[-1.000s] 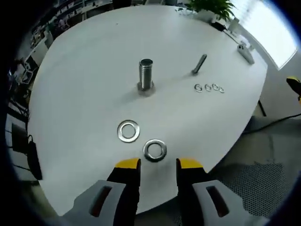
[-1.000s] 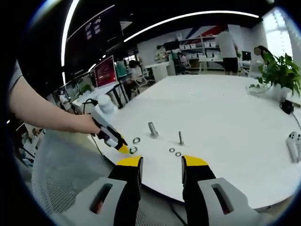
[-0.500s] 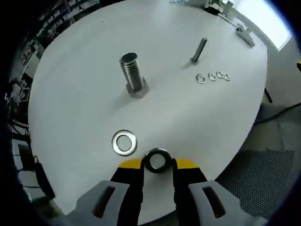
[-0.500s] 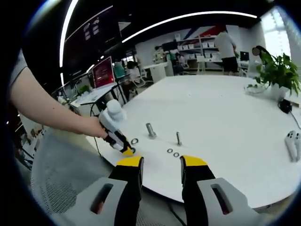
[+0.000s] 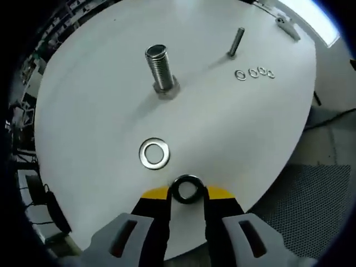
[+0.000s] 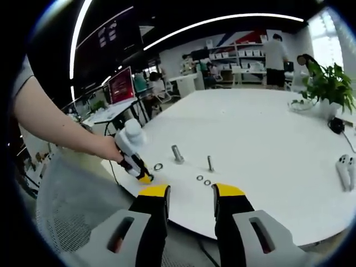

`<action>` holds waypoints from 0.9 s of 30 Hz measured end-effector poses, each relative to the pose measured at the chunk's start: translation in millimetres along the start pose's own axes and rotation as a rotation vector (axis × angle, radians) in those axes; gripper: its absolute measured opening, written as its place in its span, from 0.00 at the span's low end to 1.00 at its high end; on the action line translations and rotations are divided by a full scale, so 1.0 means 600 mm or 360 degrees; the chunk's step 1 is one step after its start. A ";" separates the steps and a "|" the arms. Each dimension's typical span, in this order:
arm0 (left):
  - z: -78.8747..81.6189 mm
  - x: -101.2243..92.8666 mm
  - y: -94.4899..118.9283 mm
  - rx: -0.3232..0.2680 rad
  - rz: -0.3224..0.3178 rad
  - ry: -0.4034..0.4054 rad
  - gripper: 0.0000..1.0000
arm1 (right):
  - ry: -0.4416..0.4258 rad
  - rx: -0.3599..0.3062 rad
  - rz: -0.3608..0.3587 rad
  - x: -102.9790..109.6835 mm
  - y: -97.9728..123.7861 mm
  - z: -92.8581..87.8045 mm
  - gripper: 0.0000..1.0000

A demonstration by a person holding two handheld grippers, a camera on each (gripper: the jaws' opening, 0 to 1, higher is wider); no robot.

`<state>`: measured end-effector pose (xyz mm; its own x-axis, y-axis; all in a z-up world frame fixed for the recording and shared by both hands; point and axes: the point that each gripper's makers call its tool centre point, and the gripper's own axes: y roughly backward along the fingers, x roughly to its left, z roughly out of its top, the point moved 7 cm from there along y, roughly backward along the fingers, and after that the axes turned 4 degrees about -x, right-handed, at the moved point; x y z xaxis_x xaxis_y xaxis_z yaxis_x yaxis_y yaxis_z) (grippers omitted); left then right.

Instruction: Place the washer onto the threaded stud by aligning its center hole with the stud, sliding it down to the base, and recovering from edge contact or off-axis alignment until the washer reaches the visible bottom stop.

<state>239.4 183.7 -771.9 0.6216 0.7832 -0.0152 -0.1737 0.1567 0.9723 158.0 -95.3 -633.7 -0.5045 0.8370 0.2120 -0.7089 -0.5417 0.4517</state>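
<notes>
In the left gripper view my left gripper (image 5: 187,192) is shut on a steel washer (image 5: 187,189), held upright between the yellow tips near the table's front edge. The thick threaded stud (image 5: 160,71) stands upright on its hex base further out, slightly left. A second washer (image 5: 154,154) lies flat between the stud and the jaws. The right gripper view shows my right gripper (image 6: 191,193) open and empty, off the table's near edge. There a hand holds the left gripper (image 6: 144,178) by the lying washer (image 6: 158,166), short of the stud (image 6: 177,153).
On the round white table (image 5: 100,111), a thinner bolt (image 5: 236,42) stands right of the stud, with several small washers (image 5: 255,73) in a row beside it. A potted plant (image 6: 329,83) and a white device (image 6: 346,169) sit at the far right. Mesh chair (image 6: 72,222) at lower left.
My left gripper has closed on the nearer washer, which lay loose before its open jaws a second ago. The left view has tilted more steeply over the table. The right gripper has barely moved.
</notes>
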 end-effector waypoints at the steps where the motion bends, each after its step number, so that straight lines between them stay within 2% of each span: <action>1: 0.001 -0.002 -0.001 0.0004 0.0005 -0.0012 0.21 | 0.0001 0.0001 0.0003 0.000 0.000 0.000 0.33; 4: 0.007 -0.004 -0.002 0.0048 0.0008 -0.0043 0.22 | 0.0002 0.0006 0.0004 0.000 0.000 -0.001 0.33; 11: 0.011 -0.002 -0.004 0.0104 0.0022 0.0018 0.23 | -0.0002 0.0003 -0.0003 -0.001 0.000 0.000 0.33; 15: 0.011 -0.005 -0.002 0.0086 0.0021 0.0056 0.26 | -0.0002 0.0001 -0.0002 0.000 0.000 0.000 0.33; 22: 0.007 -0.006 -0.002 0.0051 0.0016 0.0036 0.26 | -0.0010 -0.0009 -0.0009 -0.002 0.001 0.000 0.33; 27: 0.010 -0.009 -0.003 0.0074 0.0045 0.0082 0.25 | -0.0013 -0.0011 -0.0012 -0.002 0.001 0.001 0.33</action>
<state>241.1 175.6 -772.2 0.5766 0.8170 0.0015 -0.1541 0.1069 0.9823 158.4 -96.9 -633.5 -0.4952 0.8416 0.2155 -0.7162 -0.5359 0.4471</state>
